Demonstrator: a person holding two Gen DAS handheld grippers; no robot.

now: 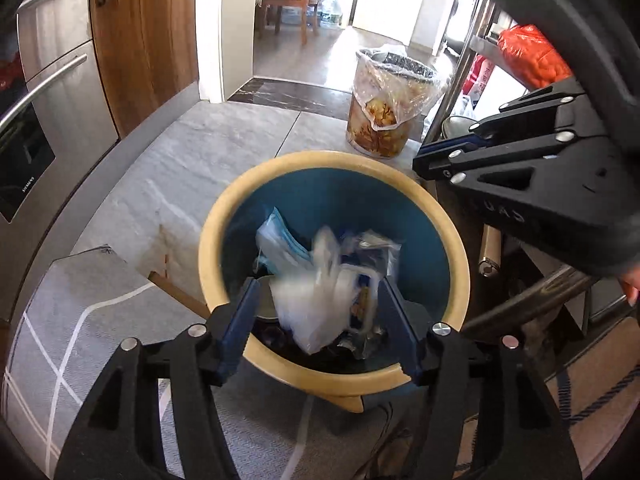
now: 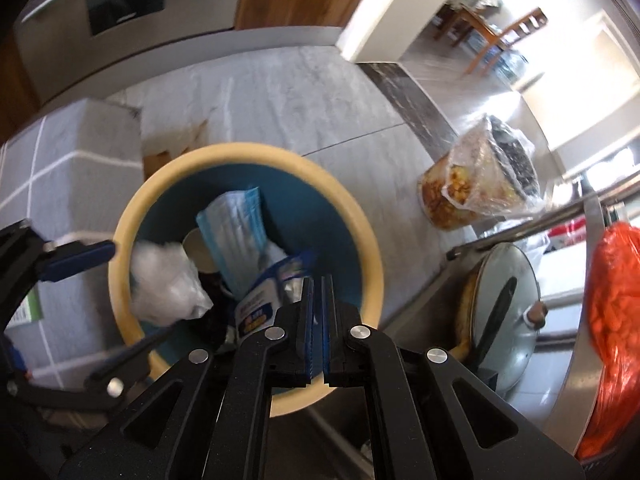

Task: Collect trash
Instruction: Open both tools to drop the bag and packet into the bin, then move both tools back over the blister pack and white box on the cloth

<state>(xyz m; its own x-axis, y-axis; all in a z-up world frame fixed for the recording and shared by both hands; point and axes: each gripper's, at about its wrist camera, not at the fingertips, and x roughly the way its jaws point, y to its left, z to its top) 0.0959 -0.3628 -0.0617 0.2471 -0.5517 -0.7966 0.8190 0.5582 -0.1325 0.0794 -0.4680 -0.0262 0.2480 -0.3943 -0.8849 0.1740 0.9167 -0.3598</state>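
Observation:
A bin with a cream rim [image 1: 208, 240] and blue inside stands on the floor under both grippers. It holds a blue face mask [image 1: 280, 240], a blue and white wrapper [image 2: 260, 300] and other scraps. My left gripper [image 1: 318, 286] hangs open over the bin's near side. A blurred white plastic bag [image 1: 320, 304] lies loose between its fingers, and neither pad touches it. In the right wrist view the left gripper [image 2: 142, 288] reaches in from the left around that bag [image 2: 168, 284]. My right gripper [image 2: 319, 280] is over the bin's rim [image 2: 360, 240], shut to a thin slit with nothing in it; it also shows as the right gripper [image 1: 420, 160].
A second bin lined with clear plastic [image 1: 384, 108] holds food scraps further back. To the right, a metal rack carries a pot with a glass lid [image 2: 504, 308] and an orange bag [image 2: 616, 320]. A steel appliance [image 1: 52, 80] stands on the left, and a grey lined rug [image 1: 80, 320] lies beside the bin.

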